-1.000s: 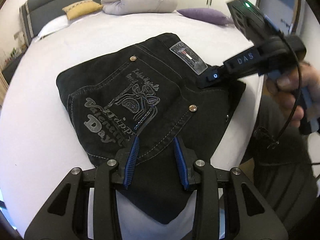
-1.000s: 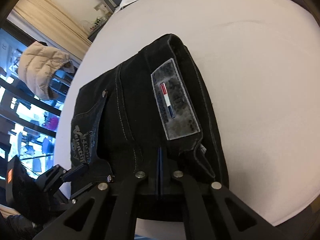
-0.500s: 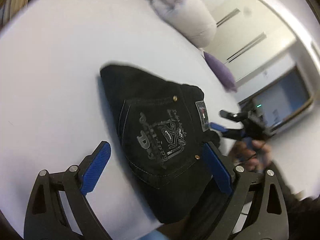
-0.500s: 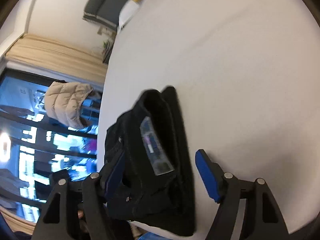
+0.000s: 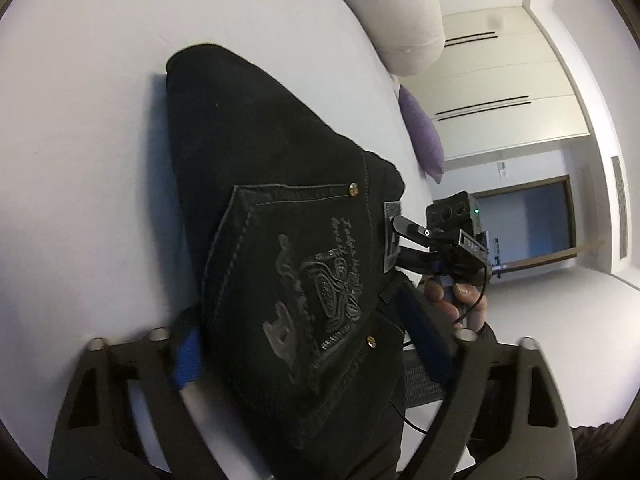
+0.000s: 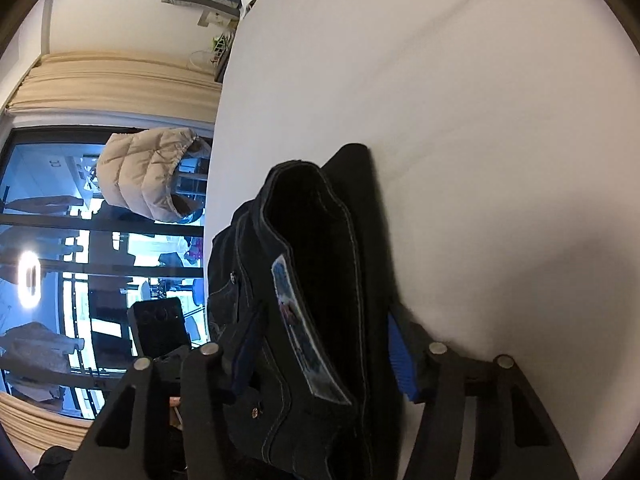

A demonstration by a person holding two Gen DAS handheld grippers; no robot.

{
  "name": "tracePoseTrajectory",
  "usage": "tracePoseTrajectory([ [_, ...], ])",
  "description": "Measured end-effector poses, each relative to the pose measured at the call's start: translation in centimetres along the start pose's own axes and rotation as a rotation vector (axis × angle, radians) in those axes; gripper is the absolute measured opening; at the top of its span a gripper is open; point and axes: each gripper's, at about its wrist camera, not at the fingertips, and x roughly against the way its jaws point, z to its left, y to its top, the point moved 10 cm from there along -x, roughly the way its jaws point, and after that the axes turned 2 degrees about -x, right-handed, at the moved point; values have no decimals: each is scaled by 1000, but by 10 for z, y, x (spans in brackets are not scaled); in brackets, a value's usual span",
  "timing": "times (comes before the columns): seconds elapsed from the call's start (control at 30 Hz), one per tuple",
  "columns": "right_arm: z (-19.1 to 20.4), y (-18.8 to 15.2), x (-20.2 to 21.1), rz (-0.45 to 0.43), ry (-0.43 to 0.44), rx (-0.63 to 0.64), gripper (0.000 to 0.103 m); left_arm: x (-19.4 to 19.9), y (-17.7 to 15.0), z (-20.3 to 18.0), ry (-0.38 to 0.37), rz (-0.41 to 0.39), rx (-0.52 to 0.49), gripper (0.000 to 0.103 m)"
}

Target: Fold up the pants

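Your folded black denim pants lie on the white bed, back pocket with its grey embroidered emblem facing up. Your left tool straddles the near end of the bundle, its blue-padded fingers on either side; the jaws are closing, and you cannot tell whether the pads press the cloth yet. Your right tool straddles the waistband end beside the grey rectangular label patch, its jaws also closing with denim between them; contact there is unclear too. A pale rolled duvet and a purple pillow sit farther up the bed.
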Motion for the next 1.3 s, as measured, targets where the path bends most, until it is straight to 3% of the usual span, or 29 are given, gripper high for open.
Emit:
tracePoseTrajectory([
  [0.07, -3, -4, -2, 2, -22, 1, 36, -2, 2, 6, 9, 11, 13, 46],
  [0.13, -4, -7, -3, -4, -34, -3, 30, -1, 2, 11, 0, 10, 34, 31],
  [0.23, 5, -11, 2, -40, -64, 24, 24, 5, 2, 15, -43, -10, 59, 24],
  [0.43, 46, -15, 14, -97, -62, 91, 21, 26, 13, 1, -117, -70, 57, 20],
  [0.57, 92, -4, 5, -103, -35, 154, 21, 70, 39, -6, -104, -145, 6, 20],
  [0.83, 156, 46, -65, -54, -10, 218, 20, 140, 110, 33, 70, -203, -73, 20],
  [1.07, 143, 91, -122, -39, -4, 117, 20, 163, 161, 93, 152, -187, -70, 20],
  [1.2, 113, 104, -146, -21, -30, 40, 21, 153, 165, 148, 181, -163, -9, 21],
  [1.3, 93, 105, -155, -12, 20, -19, 27, 155, 158, 180, 162, -170, 38, 27],
])
